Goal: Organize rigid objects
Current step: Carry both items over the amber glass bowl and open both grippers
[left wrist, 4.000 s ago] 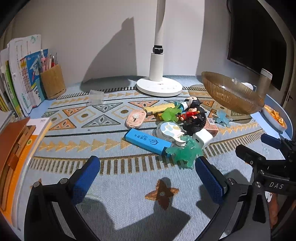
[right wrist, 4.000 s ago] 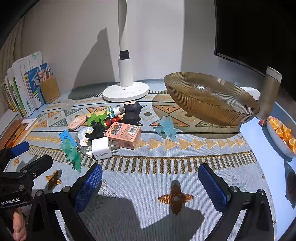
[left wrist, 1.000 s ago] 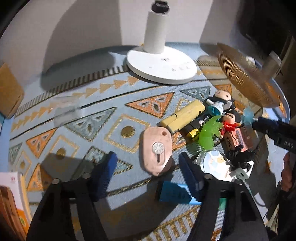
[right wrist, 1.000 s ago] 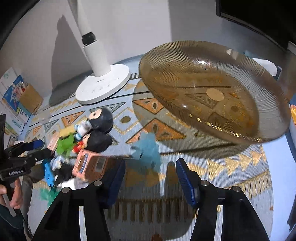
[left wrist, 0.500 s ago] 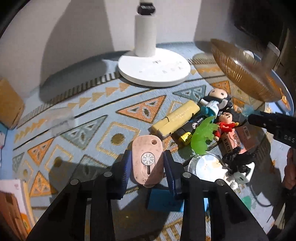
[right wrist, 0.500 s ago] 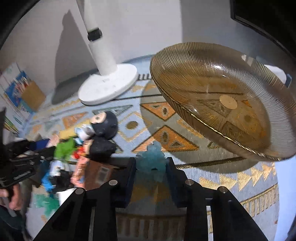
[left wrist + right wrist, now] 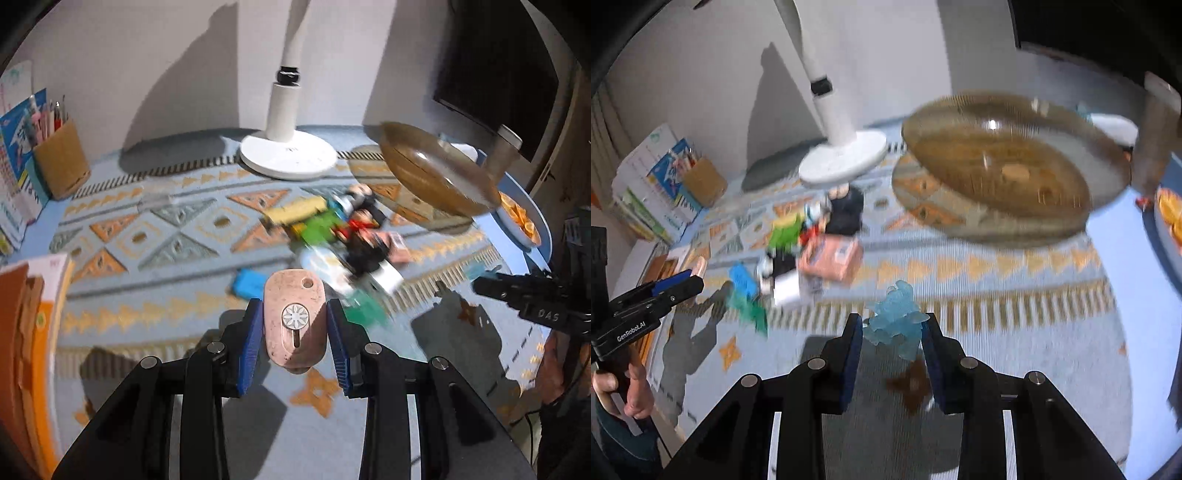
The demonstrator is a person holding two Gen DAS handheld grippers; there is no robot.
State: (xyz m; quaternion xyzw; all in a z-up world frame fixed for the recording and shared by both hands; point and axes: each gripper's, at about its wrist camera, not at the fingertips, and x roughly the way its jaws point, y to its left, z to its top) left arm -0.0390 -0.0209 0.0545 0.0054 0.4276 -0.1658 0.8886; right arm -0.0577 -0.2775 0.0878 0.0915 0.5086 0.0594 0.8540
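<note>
Where the patterned blue cloth [image 7: 155, 236] fills the middle of both views, the amber ribbed bowl [image 7: 1012, 166] sits at upper right of the right wrist view, beside the white lamp base [image 7: 288, 157] at upper centre. A blurred pile of small toys [image 7: 343, 236] lies at centre of the left wrist view. The left gripper [image 7: 294, 326], at lower centre, is clenched on the pink oval case [image 7: 294, 317], held clear of the cloth. The right gripper [image 7: 892, 334], at lower centre, is clenched on the translucent blue figure [image 7: 895, 317], also raised.
</note>
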